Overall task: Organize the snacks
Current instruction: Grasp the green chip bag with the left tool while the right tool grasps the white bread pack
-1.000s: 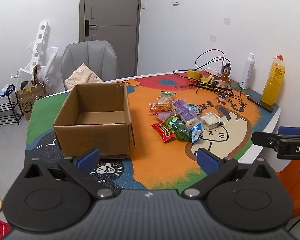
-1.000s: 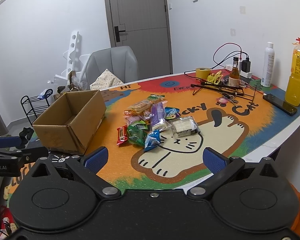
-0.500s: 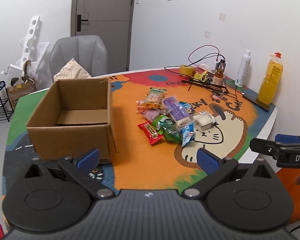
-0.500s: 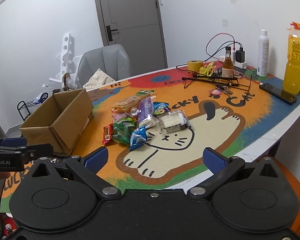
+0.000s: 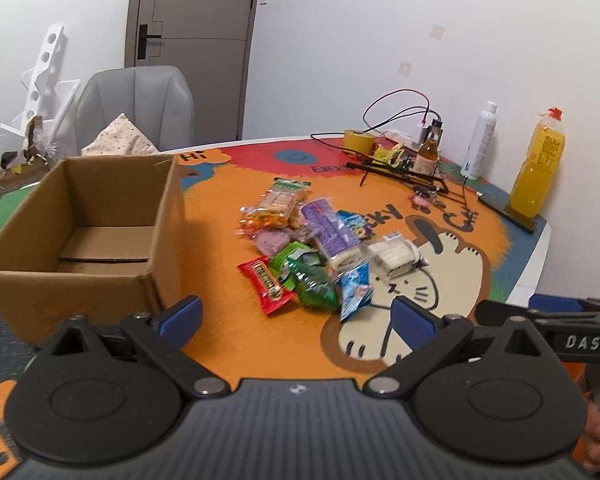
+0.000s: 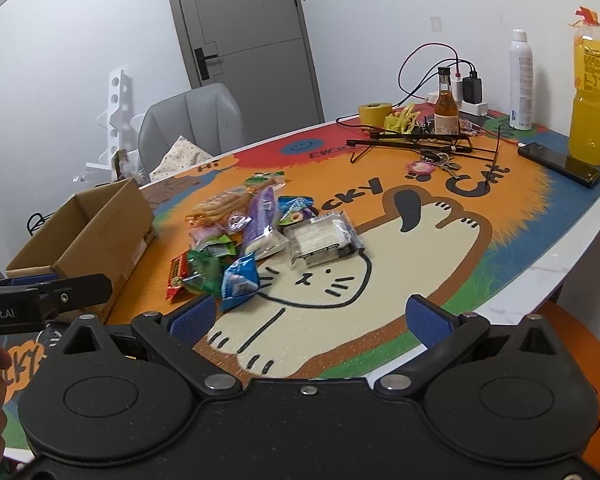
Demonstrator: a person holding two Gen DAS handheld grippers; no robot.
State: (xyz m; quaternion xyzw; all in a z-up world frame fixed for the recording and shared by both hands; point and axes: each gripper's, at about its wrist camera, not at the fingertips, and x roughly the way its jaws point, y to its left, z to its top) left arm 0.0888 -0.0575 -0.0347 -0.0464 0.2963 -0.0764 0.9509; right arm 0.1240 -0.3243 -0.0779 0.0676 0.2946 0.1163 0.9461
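Left wrist view: snack pile (image 5: 320,256), box (image 5: 80,236) nearer than before; both grippers (image 5: 296,316) (image 6: 314,318) spread, empty.

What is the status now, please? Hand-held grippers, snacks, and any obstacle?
Left hand-held gripper open, empty. Right hand-held gripper open, empty. Snacks piled on mat; cardboard box empty. Nothing between pile and box.

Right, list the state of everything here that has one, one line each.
left gripper: open, empty
right gripper: open, empty
cardboard box: open, empty
snack pile: heaped on mat, outside box
orange bottle: upright, capped
door: shut
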